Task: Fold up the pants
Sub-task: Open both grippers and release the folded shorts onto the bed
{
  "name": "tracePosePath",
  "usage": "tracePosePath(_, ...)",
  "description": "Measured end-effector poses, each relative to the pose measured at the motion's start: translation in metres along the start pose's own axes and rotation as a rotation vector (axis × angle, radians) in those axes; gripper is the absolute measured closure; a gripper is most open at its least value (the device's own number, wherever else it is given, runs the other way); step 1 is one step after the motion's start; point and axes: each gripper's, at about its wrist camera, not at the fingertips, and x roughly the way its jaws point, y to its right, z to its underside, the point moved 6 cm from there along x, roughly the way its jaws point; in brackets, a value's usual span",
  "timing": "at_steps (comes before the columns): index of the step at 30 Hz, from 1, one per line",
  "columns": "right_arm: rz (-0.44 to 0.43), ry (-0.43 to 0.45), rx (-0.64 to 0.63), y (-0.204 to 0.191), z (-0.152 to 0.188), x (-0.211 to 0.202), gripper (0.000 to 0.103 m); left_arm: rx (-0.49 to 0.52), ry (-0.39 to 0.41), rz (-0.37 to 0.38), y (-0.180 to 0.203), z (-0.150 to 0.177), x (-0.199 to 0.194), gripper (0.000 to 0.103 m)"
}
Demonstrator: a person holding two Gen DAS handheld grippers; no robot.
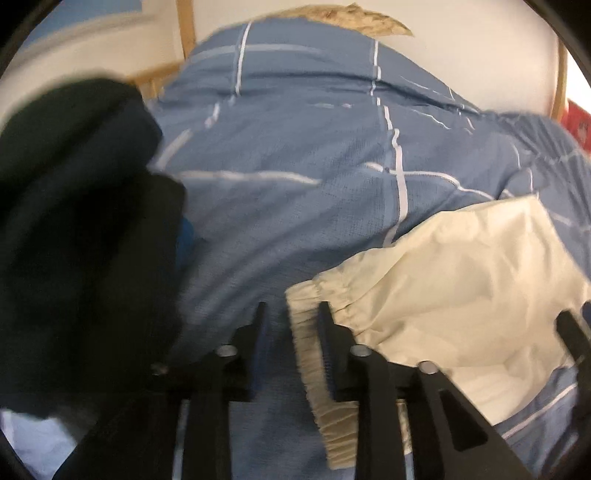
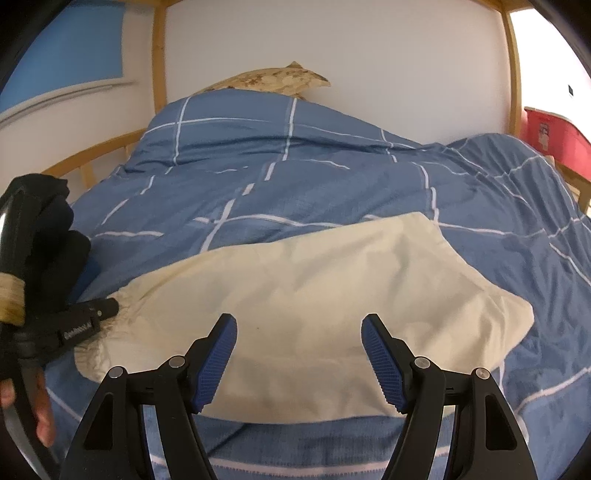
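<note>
On the bed (image 2: 332, 177), pants (image 2: 314, 280) are lying crosswise; left gripper (image 1: 291, 314) is straddling (unclamped) the waistband (image 1: 314, 354), right gripper (image 2: 299, 332) hovering spread.

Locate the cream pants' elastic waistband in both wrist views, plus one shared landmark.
Left wrist: elastic waistband at bottom centre, between the left gripper fingers, cream pants spreading right.
Right wrist: waistband at lower left, at the left gripper's tip; right gripper open over the pants.
Shared landmark: tan patterned pillow at the headboard wall.
</note>
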Motion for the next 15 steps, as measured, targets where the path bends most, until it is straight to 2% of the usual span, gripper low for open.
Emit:
tracePosePath(2,0.001,0.017,0.032,0.008,-0.002,-0.008,0.032,0.043,0.088,-0.032,0.005,-0.004,-0.024,0.054)
tracePosePath(3,0.002,0.027,0.048,0.013,-0.003,-0.013,0.032,0.06,0.141,-0.027,0.009,-0.006,-0.039,0.037)
tracePosePath(4,0.003,0.041,0.07,0.019,-0.004,-0.019,0.032,0.071,0.19,-0.015,0.015,-0.007,-0.054,0.028)
tracePosePath(7,0.014,0.092,0.145,0.042,-0.008,-0.039,0.032,0.107,0.243,0.053,0.033,-0.008,-0.08,0.027)
tracePosePath(12,0.044,0.147,0.315,0.107,-0.007,-0.063,0.032,0.132,0.21,0.207,0.072,-0.008,-0.092,0.027)
tracePosePath(15,0.077,0.128,0.425,0.151,0.002,-0.06,0.032,0.144,0.198,0.22,0.096,-0.001,-0.088,0.027)
